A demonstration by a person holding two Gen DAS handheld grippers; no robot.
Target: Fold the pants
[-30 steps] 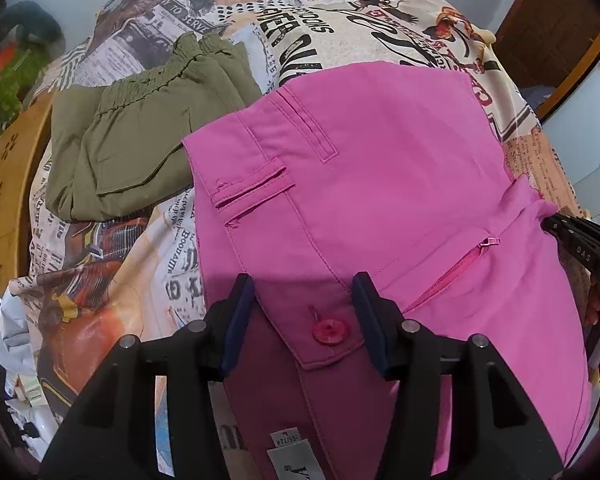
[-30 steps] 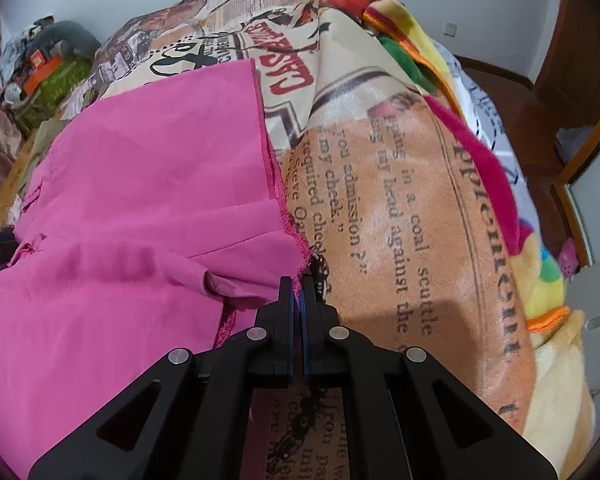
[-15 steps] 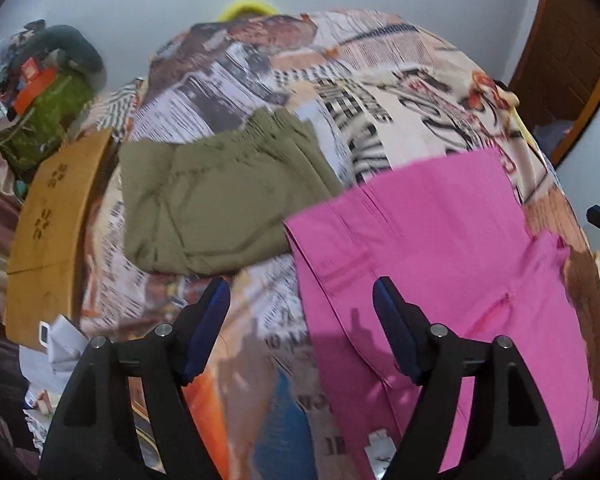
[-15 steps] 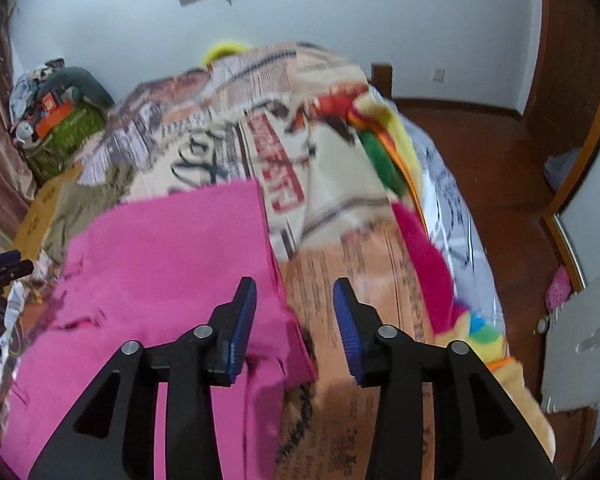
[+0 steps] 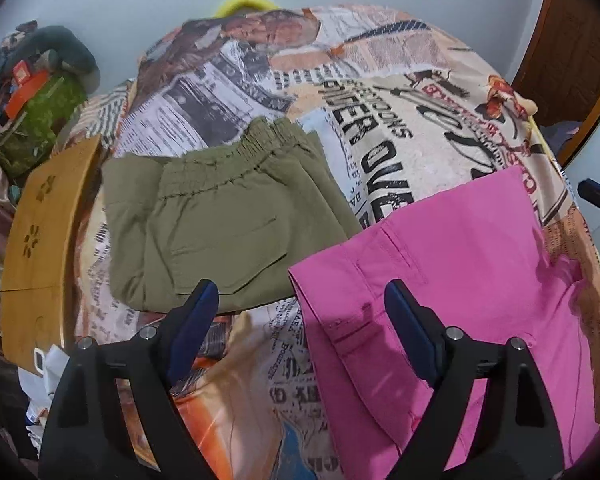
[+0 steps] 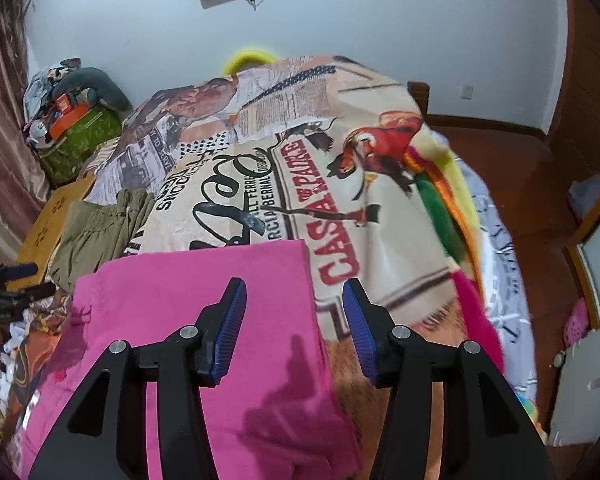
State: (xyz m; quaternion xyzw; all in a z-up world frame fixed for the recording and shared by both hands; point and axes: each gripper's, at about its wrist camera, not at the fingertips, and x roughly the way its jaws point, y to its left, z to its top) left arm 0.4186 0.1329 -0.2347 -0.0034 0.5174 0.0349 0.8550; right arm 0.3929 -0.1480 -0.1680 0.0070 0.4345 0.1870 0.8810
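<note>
Pink pants [image 5: 460, 280] lie folded flat on the printed blanket [image 5: 380, 128]; the right wrist view shows them as a pink rectangle [image 6: 204, 288]. My left gripper [image 5: 300, 300] hovers above their left edge, its jaws opening, with nothing between them. My right gripper [image 6: 294, 296] hangs over the pants' right edge, jaws also opening and holding nothing. The left gripper's tips [image 6: 8, 284] show at the far left of the right wrist view.
Folded olive pants [image 5: 220, 220] lie left of the pink ones, also seen as olive pants [image 6: 96, 232]. A yellow-brown board [image 5: 40, 248] and a pile of bags [image 5: 40, 112] are at the left. Wooden floor [image 6: 520, 184] and a white panel [image 6: 584, 384] lie right of the bed.
Both grippers let go of the pink pants, opened and drew back and up. The right one was shut on the cloth's edge; the left one was around the button flap.
</note>
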